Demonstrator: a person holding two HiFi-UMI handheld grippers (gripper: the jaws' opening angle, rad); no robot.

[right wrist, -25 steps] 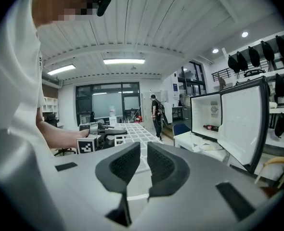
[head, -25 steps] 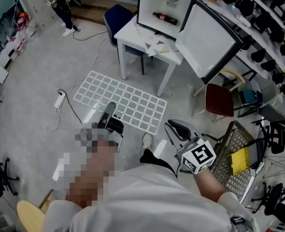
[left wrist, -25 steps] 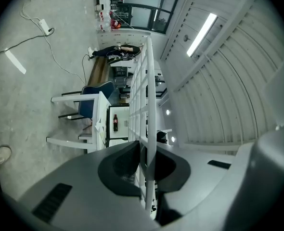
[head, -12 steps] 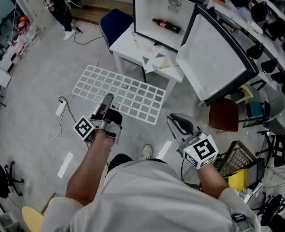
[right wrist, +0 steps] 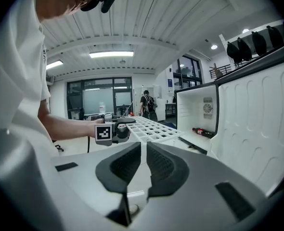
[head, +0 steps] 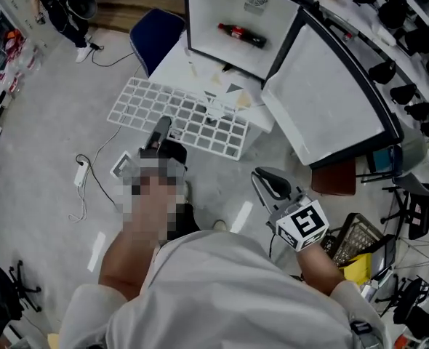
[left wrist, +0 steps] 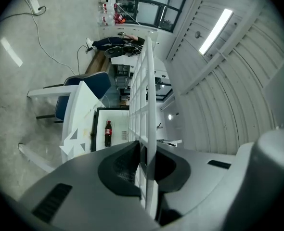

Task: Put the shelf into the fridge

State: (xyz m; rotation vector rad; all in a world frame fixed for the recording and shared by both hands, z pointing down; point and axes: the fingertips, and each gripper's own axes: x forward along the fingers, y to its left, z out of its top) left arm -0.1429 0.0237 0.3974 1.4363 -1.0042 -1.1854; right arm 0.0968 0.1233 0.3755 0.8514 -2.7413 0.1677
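Observation:
The white grid shelf [head: 182,115] hangs level in the air in front of the open fridge [head: 243,17], its far edge over the small white table [head: 172,58]. My left gripper [head: 161,127] is shut on the shelf's near edge. In the left gripper view the shelf [left wrist: 149,95] shows edge-on, clamped in the left gripper [left wrist: 146,150]. My right gripper [head: 260,177] is held apart at the right, shut and holding nothing. In the right gripper view the right gripper [right wrist: 143,146] faces the shelf [right wrist: 154,128] and the fridge [right wrist: 202,109].
A dark bottle [head: 240,34] lies inside the fridge, whose door [head: 327,97] swings wide to the right. A blue chair [head: 155,31] stands left of the table and a red stool [head: 336,178] below the door. A power strip [head: 81,173] and cable lie on the floor; a person [head: 60,6] stands far left.
The shelf lay flat on the floor; my left gripper has since lifted it and carried it toward the table and fridge. The right gripper has barely moved.

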